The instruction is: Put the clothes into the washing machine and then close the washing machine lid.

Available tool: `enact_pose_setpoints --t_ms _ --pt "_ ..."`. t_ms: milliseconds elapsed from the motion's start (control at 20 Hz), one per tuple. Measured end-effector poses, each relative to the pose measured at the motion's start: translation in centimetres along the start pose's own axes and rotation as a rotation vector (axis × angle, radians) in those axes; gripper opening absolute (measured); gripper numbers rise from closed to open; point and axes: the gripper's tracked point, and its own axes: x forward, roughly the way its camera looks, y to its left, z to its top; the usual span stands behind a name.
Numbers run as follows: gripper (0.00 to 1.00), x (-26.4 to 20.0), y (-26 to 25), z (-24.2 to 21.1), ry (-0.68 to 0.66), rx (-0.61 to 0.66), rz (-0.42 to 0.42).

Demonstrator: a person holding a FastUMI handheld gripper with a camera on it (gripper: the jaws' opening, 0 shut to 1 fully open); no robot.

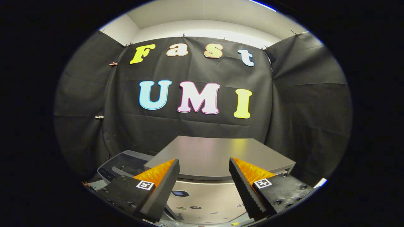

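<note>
My gripper is open, with a wide gap and nothing between its fingers. Just ahead of the fingertips is the washing machine's flat grey lid. I see its broad face, and its front edge runs across the gap between the fingers. Below that edge, between the fingers, is a silvery surface of the machine with a small dark oval and a few small marks. I cannot tell whether the lid is fully down.
To the left of the left finger lies the machine's dark grey control panel. Black cloth walls the booth behind and on both sides of the machine.
</note>
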Motion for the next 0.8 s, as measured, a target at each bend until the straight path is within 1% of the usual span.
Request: enact_pose_setpoints --t_ms 200,400,500,800 --pt "0.98 -0.3 -1.4 -0.5 0.003 0.016 0.004" --pt "0.99 0.5 -1.1 -0.8 0.002 0.013 0.018" --pt "0.98 0.8 -1.0 -0.7 -0.002 0.035 0.020" --pt "0.98 1.1 -1.3 -1.2 0.000 0.040 0.000"
